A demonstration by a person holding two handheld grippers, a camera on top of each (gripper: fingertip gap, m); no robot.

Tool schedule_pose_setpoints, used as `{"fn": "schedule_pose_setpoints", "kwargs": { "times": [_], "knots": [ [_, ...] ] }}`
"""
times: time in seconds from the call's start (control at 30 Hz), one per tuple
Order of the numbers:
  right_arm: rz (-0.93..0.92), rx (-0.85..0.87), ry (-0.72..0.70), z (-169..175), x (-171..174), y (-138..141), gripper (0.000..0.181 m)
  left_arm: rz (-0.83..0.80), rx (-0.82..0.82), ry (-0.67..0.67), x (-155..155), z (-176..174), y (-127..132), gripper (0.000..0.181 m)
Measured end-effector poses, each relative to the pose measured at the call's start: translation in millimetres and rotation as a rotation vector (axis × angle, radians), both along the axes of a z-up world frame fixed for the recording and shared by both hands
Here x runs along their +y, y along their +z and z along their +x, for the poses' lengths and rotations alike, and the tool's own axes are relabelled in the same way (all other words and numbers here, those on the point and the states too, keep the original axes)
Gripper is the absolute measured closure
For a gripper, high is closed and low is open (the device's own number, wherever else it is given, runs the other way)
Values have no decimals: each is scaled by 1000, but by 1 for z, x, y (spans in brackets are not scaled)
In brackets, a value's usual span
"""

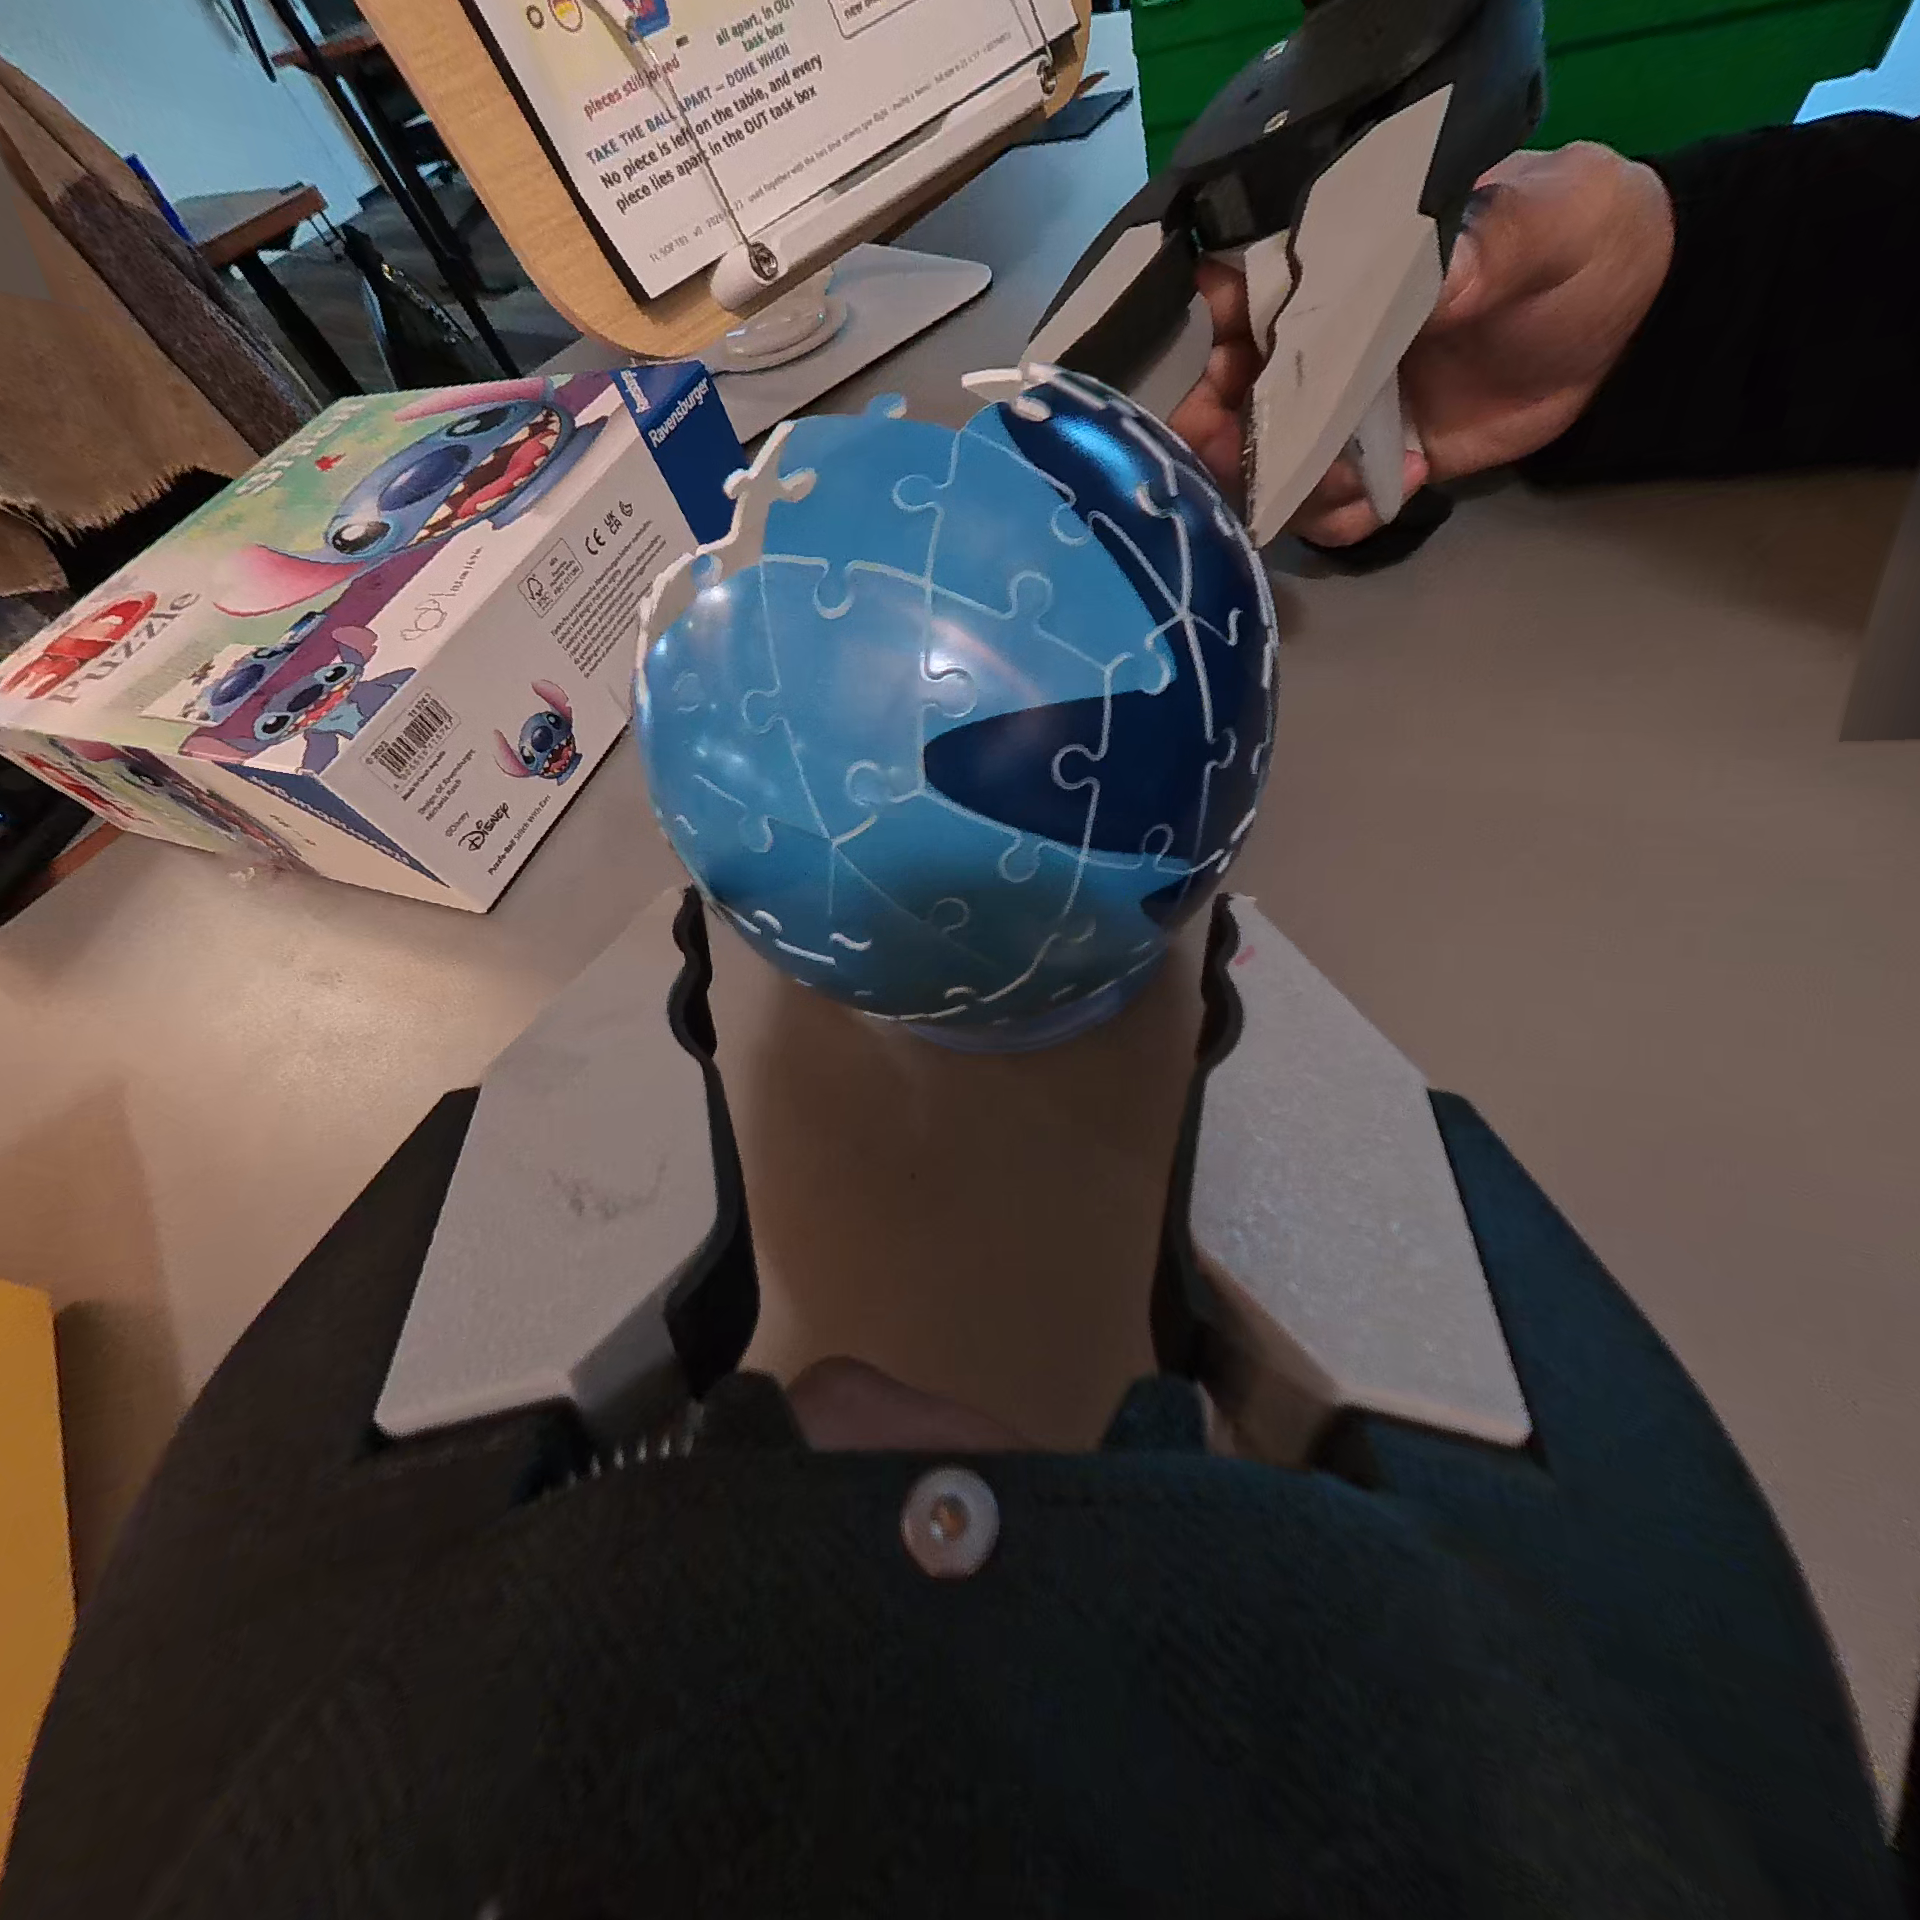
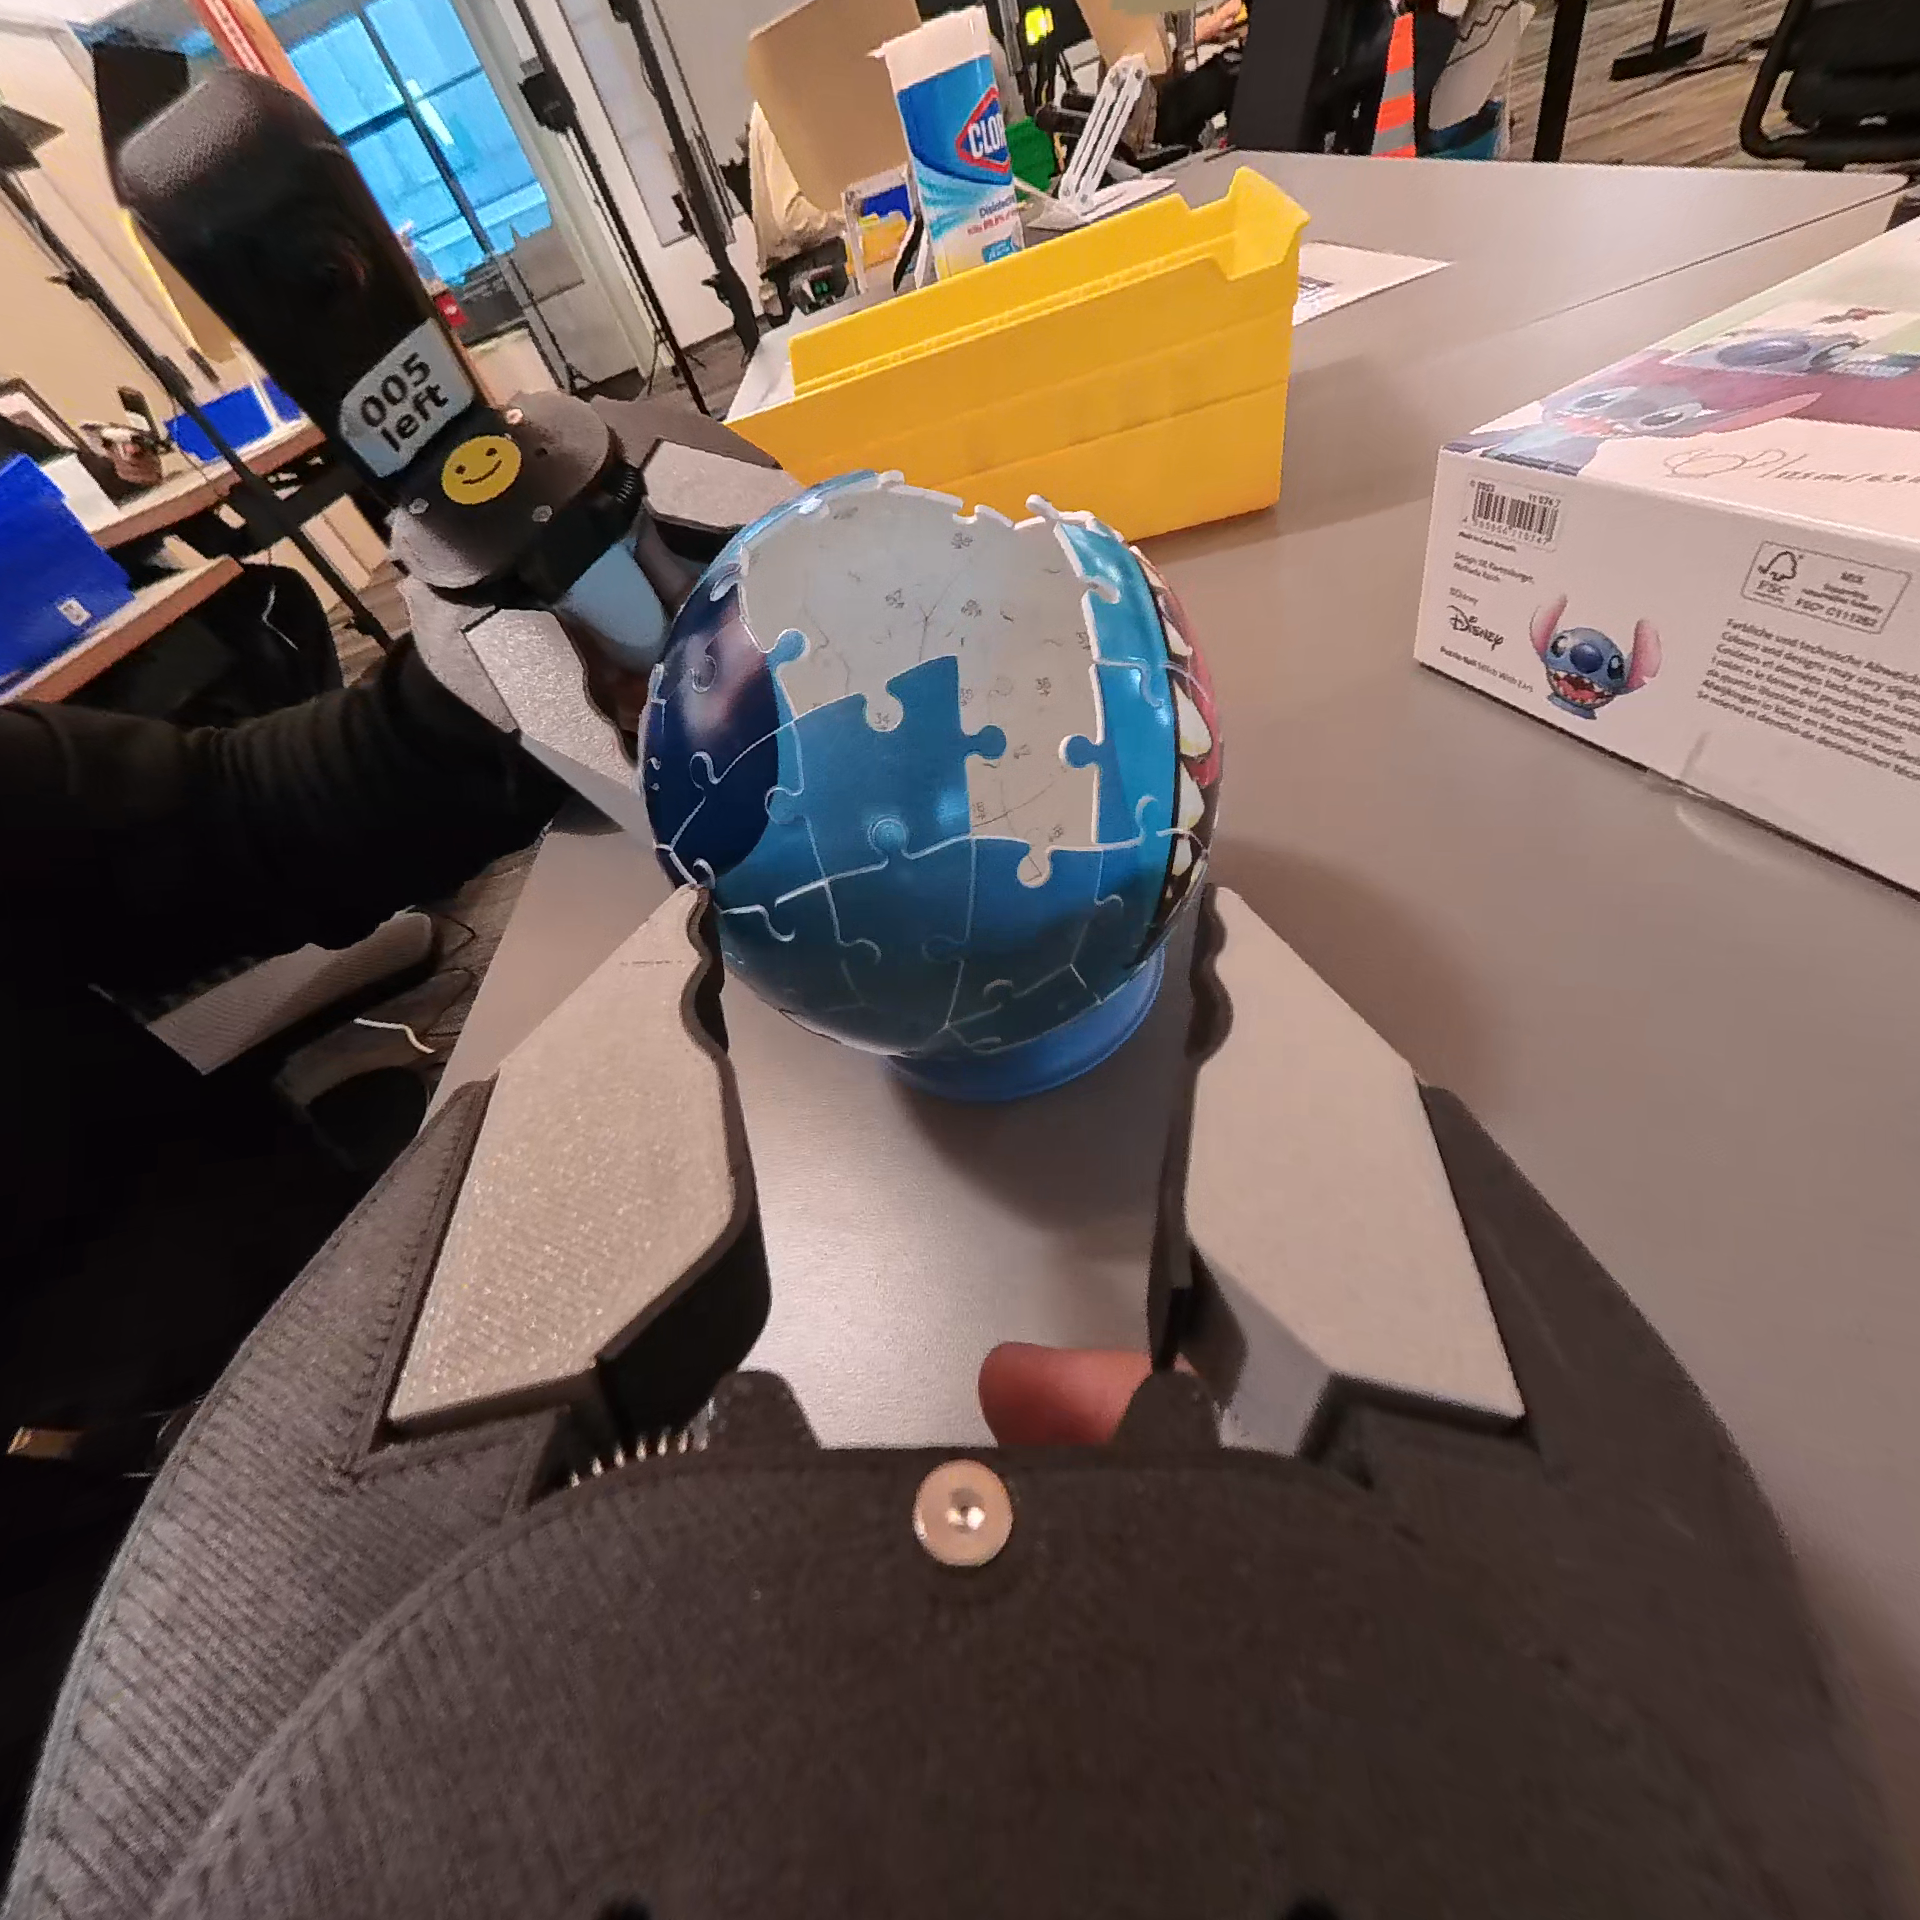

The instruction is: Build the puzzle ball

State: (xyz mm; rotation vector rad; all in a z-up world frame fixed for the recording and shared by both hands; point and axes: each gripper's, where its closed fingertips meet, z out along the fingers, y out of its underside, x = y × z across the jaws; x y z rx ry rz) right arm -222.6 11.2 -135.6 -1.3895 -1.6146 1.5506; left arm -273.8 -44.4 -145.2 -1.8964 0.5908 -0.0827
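The puzzle ball (image 1: 935, 707) is blue and stands on a blue ring stand (image 2: 1023, 1049) on the grey table. It also shows in the right wrist view (image 2: 894, 831), where a gap in its upper part shows the white inner faces of pieces on the far side. My left gripper (image 1: 956, 914) is open, its fingers on either side of the ball's lower part. My right gripper (image 2: 951, 914) is open and straddles the ball's other side. It shows in the left wrist view (image 1: 1153, 447) at the ball's upper right. Contact with the ball cannot be told.
The puzzle box (image 1: 343, 665) lies left of the ball and shows in the right wrist view (image 2: 1704, 582). An instruction board on a stand (image 1: 748, 156) is behind it. A yellow bin (image 2: 1049, 384) and a wipes canister (image 2: 956, 156) stand beyond the ball.
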Motion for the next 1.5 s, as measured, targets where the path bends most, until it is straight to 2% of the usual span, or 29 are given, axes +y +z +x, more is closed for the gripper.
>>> {"fn": "schedule_pose_setpoints", "kwargs": {
  "times": [0.13,0.3,0.43,0.57,0.87,0.97,1.07,1.17,1.33,1.5],
  "knots": [
    [16,14,-1,2,-1,2,90,6,-16,-13,2,-3,1,86],
    [90,19,1,5,-15,5,68,-63,-60,-93,7,2,-4,74],
    [169,27,-18,1,-24,5,63,-79,-65,-108,12,3,-6,73],
    [245,-6,-97,-5,-9,-4,75,-65,-36,-97,6,5,-7,75],
    [283,-26,-127,5,14,-9,71,-44,-15,-79,-26,17,-9,74],
    [268,-33,-147,5,21,-10,71,27,20,-88,-36,20,4,82],
    [287,-40,-171,7,28,-9,73,73,69,-36,-32,5,17,83],
    [313,5,-159,10,20,3,73,3,59,-22,-21,-10,10,78],
    [354,71,-127,4,-5,15,72,-46,-6,-66,5,-17,-2,79],
    [367,37,-101,-3,-13,2,73,-73,-20,-179,11,-3,-15,80]
  ]
}}
